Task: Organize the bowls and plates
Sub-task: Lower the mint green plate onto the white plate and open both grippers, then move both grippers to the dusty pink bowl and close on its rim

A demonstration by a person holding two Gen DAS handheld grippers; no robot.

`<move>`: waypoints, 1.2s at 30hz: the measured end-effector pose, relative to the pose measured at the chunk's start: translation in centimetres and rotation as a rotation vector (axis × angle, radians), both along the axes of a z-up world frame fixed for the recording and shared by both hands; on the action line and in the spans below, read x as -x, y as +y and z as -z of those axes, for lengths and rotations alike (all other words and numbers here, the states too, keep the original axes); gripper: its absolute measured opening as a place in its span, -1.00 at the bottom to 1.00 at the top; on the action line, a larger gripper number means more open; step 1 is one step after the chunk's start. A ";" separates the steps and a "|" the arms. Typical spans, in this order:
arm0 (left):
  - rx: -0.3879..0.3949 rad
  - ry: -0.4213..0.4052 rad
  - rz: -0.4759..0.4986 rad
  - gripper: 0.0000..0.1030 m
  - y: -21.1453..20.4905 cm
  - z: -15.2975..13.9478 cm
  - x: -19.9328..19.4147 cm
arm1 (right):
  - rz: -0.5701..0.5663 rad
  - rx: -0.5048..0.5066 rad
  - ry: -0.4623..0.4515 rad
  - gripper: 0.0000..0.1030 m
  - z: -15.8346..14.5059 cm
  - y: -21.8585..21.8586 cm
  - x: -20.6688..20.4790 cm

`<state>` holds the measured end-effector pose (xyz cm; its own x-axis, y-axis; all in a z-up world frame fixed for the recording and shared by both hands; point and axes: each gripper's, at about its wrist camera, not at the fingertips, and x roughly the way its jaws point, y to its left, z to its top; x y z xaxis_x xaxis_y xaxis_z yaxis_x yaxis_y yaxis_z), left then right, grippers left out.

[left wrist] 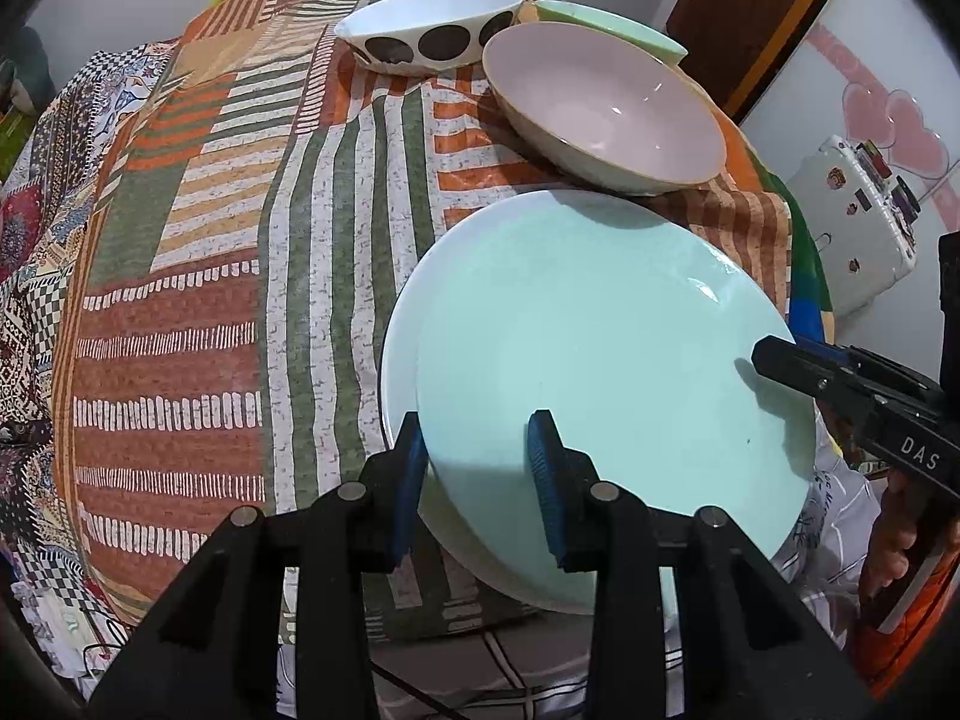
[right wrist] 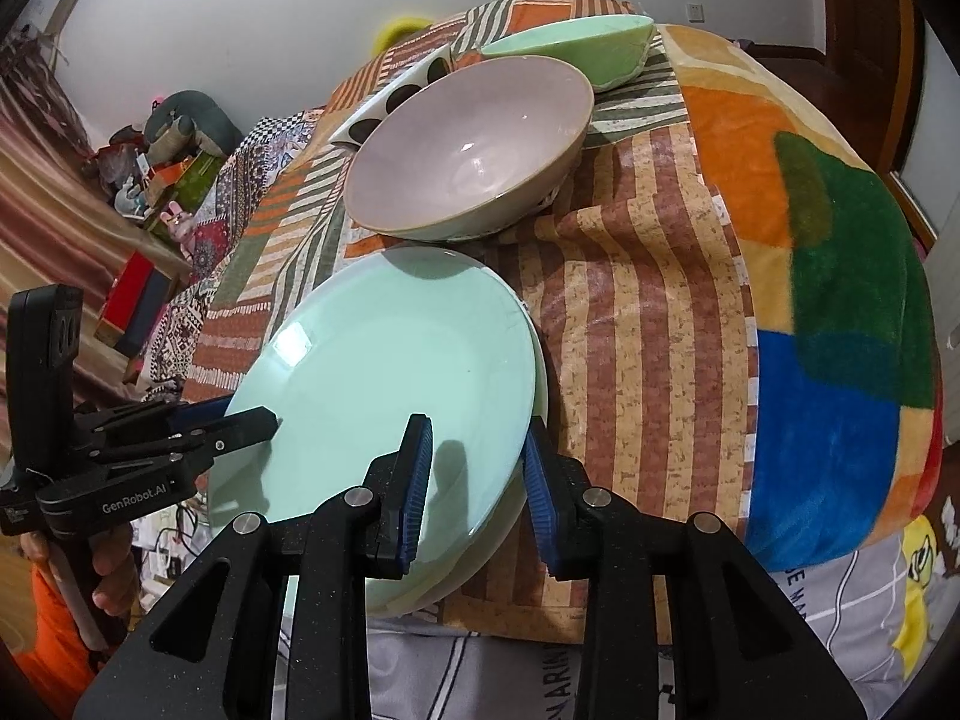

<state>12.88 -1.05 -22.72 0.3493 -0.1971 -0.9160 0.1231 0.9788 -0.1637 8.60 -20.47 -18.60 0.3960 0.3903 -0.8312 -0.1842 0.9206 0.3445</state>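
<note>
We hold 2 grippers on opposite edges of a mint-green plate (left wrist: 600, 372), which is tilted above a second pale plate (left wrist: 399, 372) whose rim peeks out beneath it on the striped patchwork cloth (left wrist: 240, 276). Our left gripper (left wrist: 480, 480) straddles the near rim of the top plate, 1 blue-padded finger under the edge and the other over its face, so it is clamped on that plate. Our right gripper (right wrist: 477, 480) sits on the other edge in the same way, 1 finger above and 1 below the rim; its pads appear to press on the plate, though we cannot be sure how firmly. Behind the plates, a pinkish-grey bowl (left wrist: 606, 108) rests on the cloth, just beside the plate stack. Further back stand a white bowl with dark spots (left wrist: 432, 30) and a green bowl (right wrist: 576, 42), each close to the pink one. A multicoloured fleece blanket (right wrist: 840, 300) covers the surface to the right.
</note>
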 end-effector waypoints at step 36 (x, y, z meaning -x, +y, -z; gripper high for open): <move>0.021 -0.056 -0.087 -0.33 2.9 -2.6 -0.6 | -0.027 0.086 -0.037 -0.43 -0.1 0.9 0.3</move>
<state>13.45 1.86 -20.10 0.4167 -0.1829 -0.8904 0.0476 0.9826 -0.1796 8.27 -19.55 -18.55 0.4176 0.3290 -0.8469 -0.2207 0.9409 0.2568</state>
